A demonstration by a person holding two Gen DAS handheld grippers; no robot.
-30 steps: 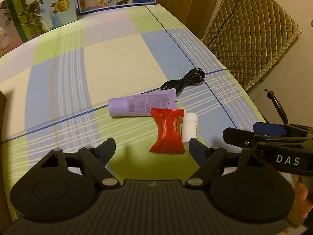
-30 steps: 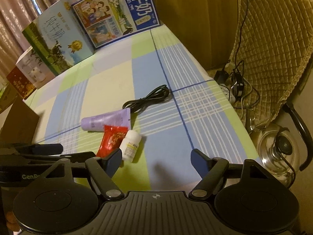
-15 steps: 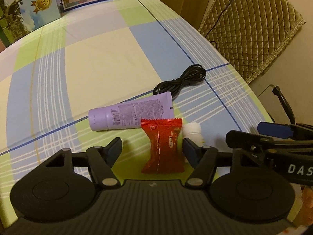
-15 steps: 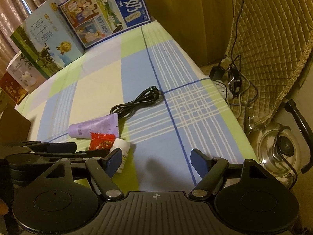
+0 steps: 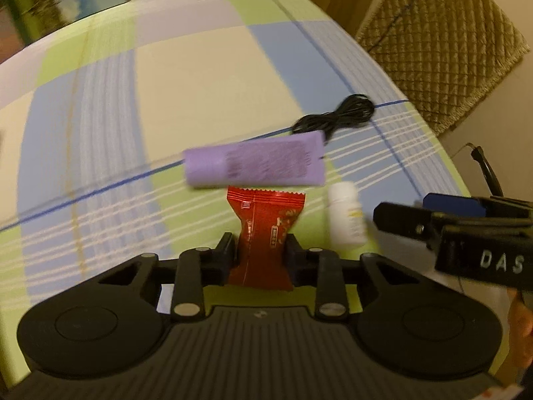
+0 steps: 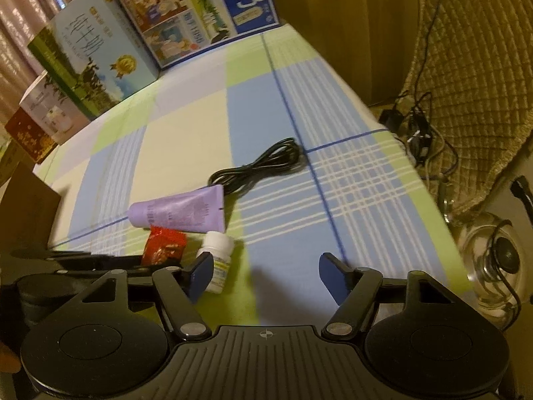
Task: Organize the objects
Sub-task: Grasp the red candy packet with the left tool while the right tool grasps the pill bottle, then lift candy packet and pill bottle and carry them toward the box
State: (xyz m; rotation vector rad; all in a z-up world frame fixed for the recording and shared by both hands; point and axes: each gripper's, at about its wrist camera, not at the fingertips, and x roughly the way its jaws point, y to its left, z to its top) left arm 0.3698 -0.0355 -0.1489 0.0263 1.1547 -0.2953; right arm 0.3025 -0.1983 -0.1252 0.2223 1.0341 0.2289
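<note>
A red snack packet (image 5: 263,230) lies on the checked tablecloth (image 5: 186,76), and my left gripper (image 5: 260,250) is closing on it, its pads pinching the packet's middle. Just beyond lies a purple tube (image 5: 256,165), with a coiled black cable (image 5: 336,116) behind it. A small white bottle (image 5: 346,218) lies to the packet's right. In the right wrist view, my right gripper (image 6: 266,275) is closing slightly with only cloth between its jaws. Its left fingertip hides part of the white bottle (image 6: 218,253). The red packet (image 6: 163,250) and purple tube (image 6: 180,213) lie further left.
Printed milk cartons (image 6: 96,63) and a blue carton (image 6: 196,10) stand along the far table edge. A brown cardboard box (image 6: 23,213) sits at the left. Off the right edge are a quilted chair cover (image 5: 443,43), loose plugs and a glass kettle (image 6: 493,266).
My left gripper has come down over the red packet and closed on it. The right gripper has shifted closer to the white bottle, and its jaws have narrowed a little.
</note>
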